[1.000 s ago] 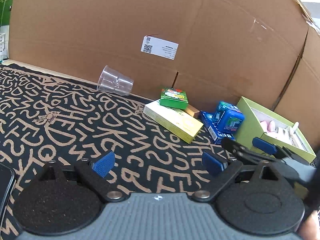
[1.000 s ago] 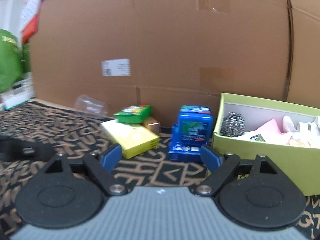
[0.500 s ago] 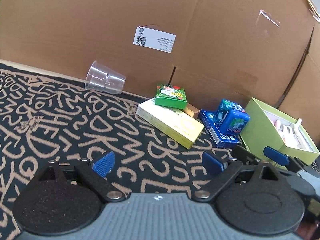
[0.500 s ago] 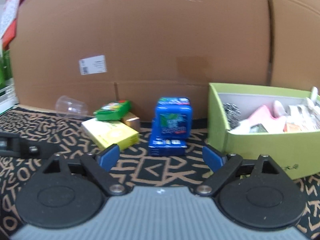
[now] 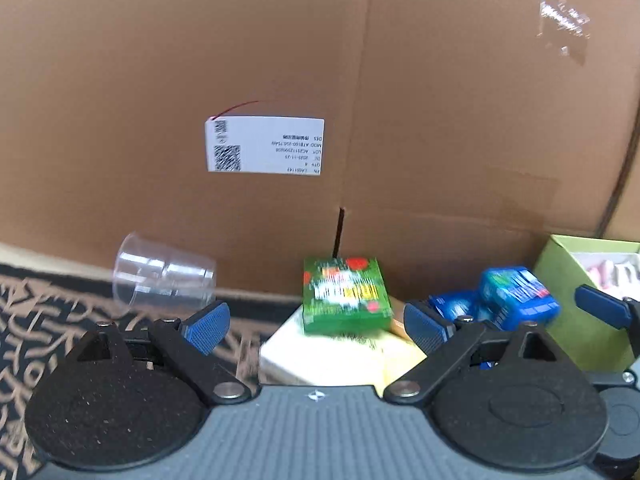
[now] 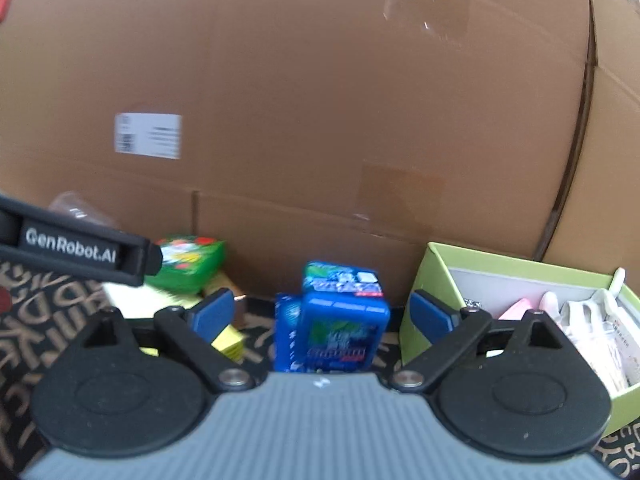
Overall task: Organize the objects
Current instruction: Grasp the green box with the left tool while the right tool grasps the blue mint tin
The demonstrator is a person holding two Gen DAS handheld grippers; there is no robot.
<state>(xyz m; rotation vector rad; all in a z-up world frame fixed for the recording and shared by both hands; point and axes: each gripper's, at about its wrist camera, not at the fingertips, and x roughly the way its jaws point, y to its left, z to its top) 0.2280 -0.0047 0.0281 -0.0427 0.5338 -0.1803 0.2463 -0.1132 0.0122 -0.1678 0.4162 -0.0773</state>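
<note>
My left gripper point(image 5: 316, 326) is open, its jaws either side of a small green box point(image 5: 345, 296) that rests on a pale yellow box point(image 5: 340, 356). My right gripper point(image 6: 320, 312) is open, its jaws either side of an upright blue gum box point(image 6: 343, 326) that leans on a flat blue pack point(image 6: 286, 330). The blue boxes also show in the left wrist view point(image 5: 516, 296). The green box shows in the right wrist view point(image 6: 188, 262), with the left gripper's finger point(image 6: 80, 244) in front of it.
A light green open box point(image 6: 520, 280) with white and pink items stands at the right; it also shows in the left wrist view point(image 5: 576, 280). A clear plastic cup point(image 5: 160, 276) lies on its side at the left. A cardboard wall point(image 5: 320, 80) closes the back. A lettered mat point(image 5: 40, 312) covers the table.
Both grippers have moved forward and lower toward the boxes. The green box now lies between the left jaws and the blue gum box between the right jaws. Both stay open.
</note>
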